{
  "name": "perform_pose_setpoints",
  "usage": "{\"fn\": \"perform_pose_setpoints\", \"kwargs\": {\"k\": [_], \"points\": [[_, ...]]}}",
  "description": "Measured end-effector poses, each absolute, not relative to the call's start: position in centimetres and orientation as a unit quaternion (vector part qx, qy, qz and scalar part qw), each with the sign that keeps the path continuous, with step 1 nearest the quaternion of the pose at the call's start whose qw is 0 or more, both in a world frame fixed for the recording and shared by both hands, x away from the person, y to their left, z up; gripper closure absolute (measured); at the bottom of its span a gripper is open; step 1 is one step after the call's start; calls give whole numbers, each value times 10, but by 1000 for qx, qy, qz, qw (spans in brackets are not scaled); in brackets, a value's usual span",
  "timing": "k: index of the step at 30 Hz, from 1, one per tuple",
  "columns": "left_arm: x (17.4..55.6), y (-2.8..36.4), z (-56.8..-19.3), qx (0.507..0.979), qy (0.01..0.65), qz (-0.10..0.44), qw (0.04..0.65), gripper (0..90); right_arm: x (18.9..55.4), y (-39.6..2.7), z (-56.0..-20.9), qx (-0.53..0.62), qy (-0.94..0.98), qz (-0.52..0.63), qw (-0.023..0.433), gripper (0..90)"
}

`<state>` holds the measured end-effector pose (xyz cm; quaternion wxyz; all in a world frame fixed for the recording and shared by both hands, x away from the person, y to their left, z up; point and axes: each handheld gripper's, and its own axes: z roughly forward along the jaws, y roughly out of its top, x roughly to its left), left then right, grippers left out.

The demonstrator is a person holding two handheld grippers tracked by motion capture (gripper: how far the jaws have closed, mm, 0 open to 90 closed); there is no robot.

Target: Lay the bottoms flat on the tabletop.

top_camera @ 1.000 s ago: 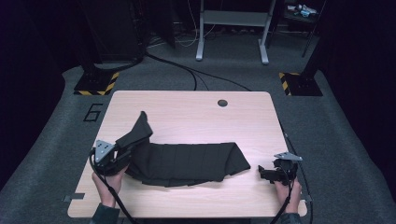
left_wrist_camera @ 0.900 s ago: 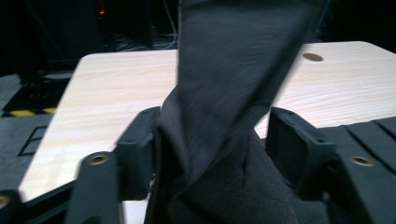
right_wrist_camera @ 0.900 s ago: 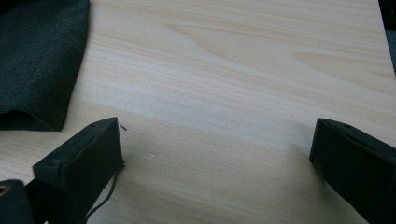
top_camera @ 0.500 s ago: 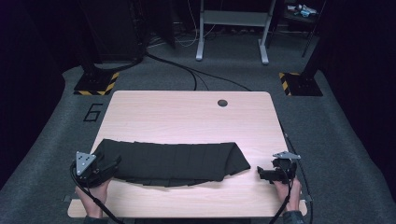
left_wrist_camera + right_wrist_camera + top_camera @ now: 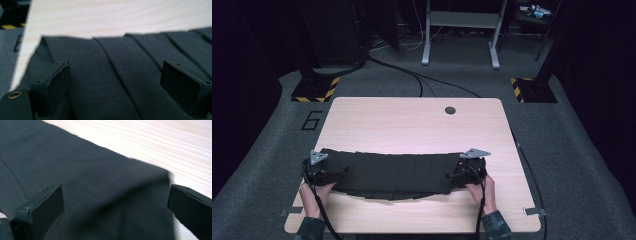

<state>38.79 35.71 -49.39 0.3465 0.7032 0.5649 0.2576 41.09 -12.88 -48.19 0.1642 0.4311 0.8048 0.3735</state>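
Note:
A long black pleated cloth (image 5: 397,172) lies flat along the near part of the light wooden table (image 5: 412,125). My left gripper (image 5: 341,171) rests over the cloth's left end. In the left gripper view its jaws (image 5: 117,75) stand wide apart, having just been opening; the cloth (image 5: 112,55) lies beneath them, not pinched. My right gripper (image 5: 453,175) sits over the cloth's right end. In the right gripper view it (image 5: 116,195) is open above the cloth (image 5: 75,165), whose far corner lies just inside the right-hand jaw.
A round cable hole (image 5: 450,109) sits near the table's far edge. The carpet (image 5: 562,150) surrounds the table, with a painted 6 (image 5: 312,120), black cables (image 5: 412,75), striped stand bases (image 5: 314,90) and a grey frame (image 5: 459,30) behind.
The left gripper drew the raised cloth corner out to the left, laid it flat and opened. The right gripper moved left from the bare table onto the cloth's right end.

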Motion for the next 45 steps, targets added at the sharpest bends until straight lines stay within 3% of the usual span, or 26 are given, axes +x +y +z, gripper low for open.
{"fn": "perform_pose_setpoints", "kwargs": {"k": [6,10,29,45], "points": [[391,352,-511,718,568,238,324,103,427,-91,-501,425,830,334,135,0],[390,346,-519,718,571,235,321,102,432,-91,-510,435,828,333,122,0],[375,291,-525,725,551,237,339,102,426,-152,-515,457,815,331,131,0],[359,263,-520,770,504,196,337,101,419,-198,-517,479,803,332,126,0]]}}
